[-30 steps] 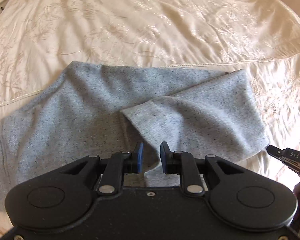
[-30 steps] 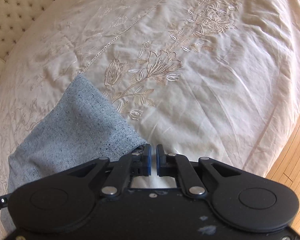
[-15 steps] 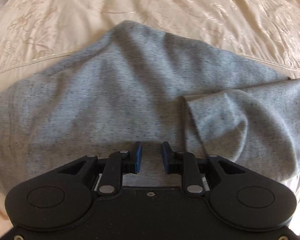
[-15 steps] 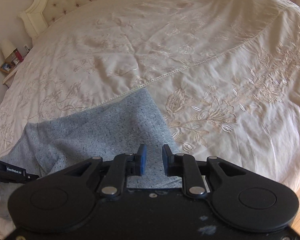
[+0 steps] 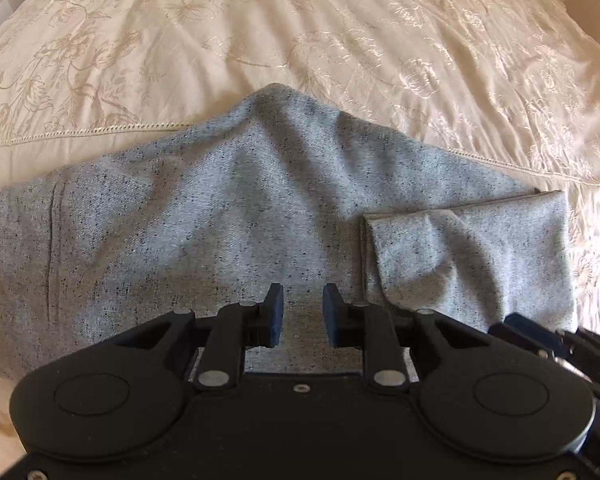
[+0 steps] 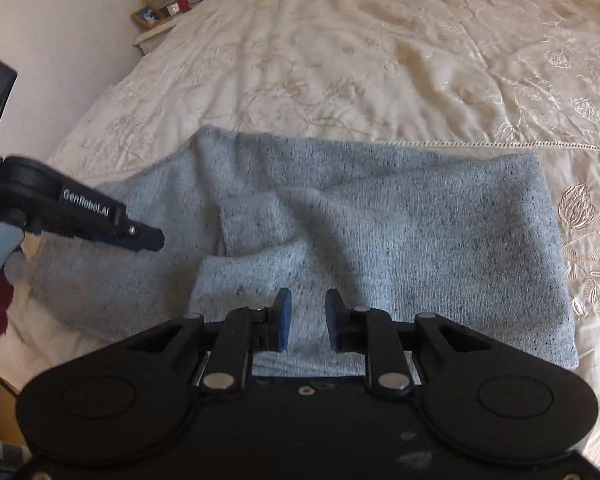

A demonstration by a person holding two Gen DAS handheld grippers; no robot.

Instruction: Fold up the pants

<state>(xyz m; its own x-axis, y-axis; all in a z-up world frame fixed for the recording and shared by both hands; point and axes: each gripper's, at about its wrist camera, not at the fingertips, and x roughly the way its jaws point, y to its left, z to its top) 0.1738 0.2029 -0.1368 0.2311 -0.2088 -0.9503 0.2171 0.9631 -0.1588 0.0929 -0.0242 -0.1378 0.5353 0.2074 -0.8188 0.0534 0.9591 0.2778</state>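
Through the left wrist camera, our left hand-held gripper (image 5: 302,312) hangs spread over the grey pants (image 5: 228,216), pinching nothing. The pants lie across the cream embroidered bedspread (image 5: 340,40), one end doubled back on the right.

Through the right wrist camera, our right hand-held gripper (image 6: 308,318) is likewise spread, empty, above the folded pants (image 6: 420,232). The left hand-held gripper (image 6: 142,239) reaches in from the left. A nightstand (image 6: 160,20) stands beside the bed.
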